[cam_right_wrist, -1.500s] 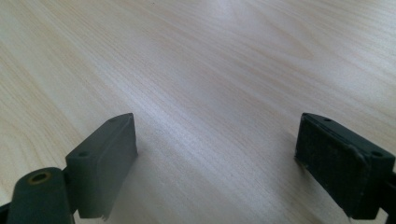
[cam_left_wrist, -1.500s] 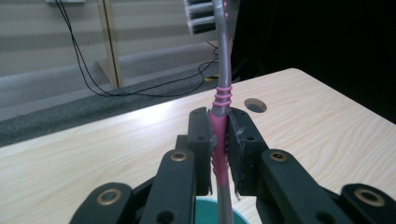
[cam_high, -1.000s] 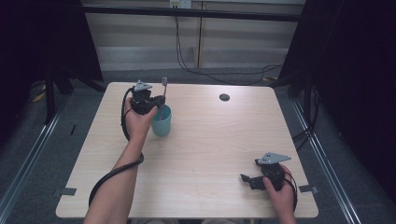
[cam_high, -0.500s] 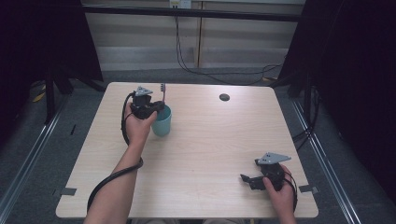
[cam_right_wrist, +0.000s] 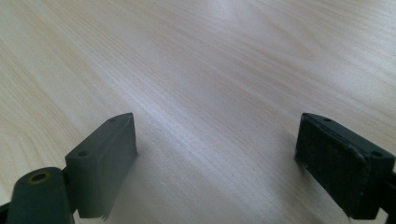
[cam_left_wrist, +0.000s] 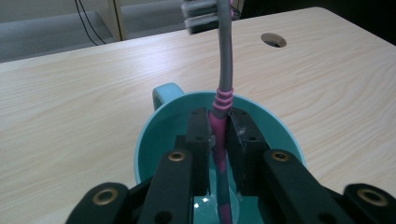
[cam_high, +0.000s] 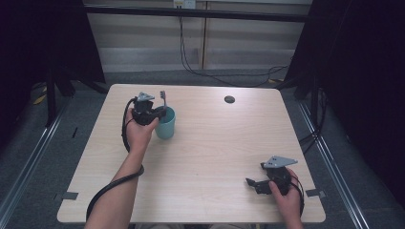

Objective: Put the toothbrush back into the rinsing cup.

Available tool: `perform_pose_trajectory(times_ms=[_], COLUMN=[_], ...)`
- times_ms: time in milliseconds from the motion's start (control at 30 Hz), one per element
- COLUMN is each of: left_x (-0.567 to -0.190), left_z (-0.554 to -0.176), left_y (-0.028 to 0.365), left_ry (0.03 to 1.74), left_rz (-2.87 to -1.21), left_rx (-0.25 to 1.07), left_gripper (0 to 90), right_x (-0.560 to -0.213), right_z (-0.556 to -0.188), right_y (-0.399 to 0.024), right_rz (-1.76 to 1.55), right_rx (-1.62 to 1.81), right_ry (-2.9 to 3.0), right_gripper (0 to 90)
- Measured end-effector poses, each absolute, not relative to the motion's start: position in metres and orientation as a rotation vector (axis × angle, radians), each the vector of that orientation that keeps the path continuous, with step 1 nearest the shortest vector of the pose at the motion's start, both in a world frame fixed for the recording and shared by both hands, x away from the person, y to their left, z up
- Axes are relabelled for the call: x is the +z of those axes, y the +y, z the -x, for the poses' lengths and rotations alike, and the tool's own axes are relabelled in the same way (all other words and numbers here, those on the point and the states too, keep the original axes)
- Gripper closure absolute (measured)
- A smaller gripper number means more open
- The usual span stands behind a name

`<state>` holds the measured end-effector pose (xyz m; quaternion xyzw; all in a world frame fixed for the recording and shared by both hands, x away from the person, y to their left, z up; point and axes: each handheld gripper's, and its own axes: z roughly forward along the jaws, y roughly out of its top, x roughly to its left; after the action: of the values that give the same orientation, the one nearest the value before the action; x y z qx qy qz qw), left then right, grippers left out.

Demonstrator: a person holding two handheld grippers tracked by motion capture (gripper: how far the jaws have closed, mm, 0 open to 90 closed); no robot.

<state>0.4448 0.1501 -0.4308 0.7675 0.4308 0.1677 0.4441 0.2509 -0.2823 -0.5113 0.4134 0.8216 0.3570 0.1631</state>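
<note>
A teal mug (cam_high: 166, 123) stands on the wooden table (cam_high: 215, 143) at the back left; its handle (cam_left_wrist: 166, 92) points away from the left gripper. My left gripper (cam_high: 155, 112) (cam_left_wrist: 218, 135) is shut on a grey and pink toothbrush (cam_left_wrist: 222, 93), held upright over the mug's mouth with the bristle head (cam_high: 163, 94) on top and the lower handle inside the mug. My right gripper (cam_high: 253, 183) (cam_right_wrist: 215, 154) rests open near the table's front right, with bare wood between its jaws.
A round cable hole (cam_high: 229, 99) lies in the table near the back edge. The table's edges drop to a grey floor on all sides. Cables (cam_high: 191, 67) hang behind the table.
The left gripper and toothbrush have shifted slightly right and over the mug. The right gripper has stayed in place.
</note>
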Motion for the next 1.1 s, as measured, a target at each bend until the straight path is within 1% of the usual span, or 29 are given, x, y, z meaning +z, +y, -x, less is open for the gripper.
perform_pose_trajectory(times_ms=[67, 133, 233, 300, 367, 467, 833, 967, 1100], left_x=[-0.431, -0.432, -0.432, -0.432, -0.431, -0.428, -0.419, -0.418, -0.418], left_z=[-0.444, -0.443, -0.442, -0.441, -0.440, -0.437, -0.430, -0.428, -0.426], left_y=[0.150, 0.149, 0.149, 0.149, 0.149, 0.150, 0.153, 0.153, 0.153], left_ry=[1.060, 1.056, 1.062, 1.061, 1.052, 1.051, 1.080, 1.077, 1.084], left_rz=[-1.918, -1.933, -1.929, -1.928, -1.944, -1.941, -1.942, -1.950, -1.951], left_rx=[0.429, 0.432, 0.446, 0.440, 0.458, 0.469, 0.419, 0.412, 0.396], left_gripper=[74.9, 72.9, 64.1, 63.7, 57.7, 55.9, 39.9, 35.7, 33.5], right_x=[-0.511, -0.511, -0.511, -0.511, -0.511, -0.511, -0.511, -0.511, -0.511], right_z=[-0.251, -0.251, -0.251, -0.251, -0.251, -0.251, -0.251, -0.251, -0.251], right_y=[-0.282, -0.282, -0.282, -0.282, -0.282, -0.282, -0.282, -0.282, -0.282], right_rz=[-1.180, -1.180, -1.180, -1.180, -1.179, -1.179, -1.176, -1.176, -1.176], right_rx=[1.019, 1.018, 1.019, 1.018, 1.018, 1.018, 1.019, 1.018, 1.018], right_ry=[2.343, 2.343, 2.343, 2.343, 2.343, 2.343, 2.347, 2.347, 2.348], right_gripper=[12.3, 12.2, 12.3, 12.2, 12.2, 12.2, 12.2, 12.3, 12.2])
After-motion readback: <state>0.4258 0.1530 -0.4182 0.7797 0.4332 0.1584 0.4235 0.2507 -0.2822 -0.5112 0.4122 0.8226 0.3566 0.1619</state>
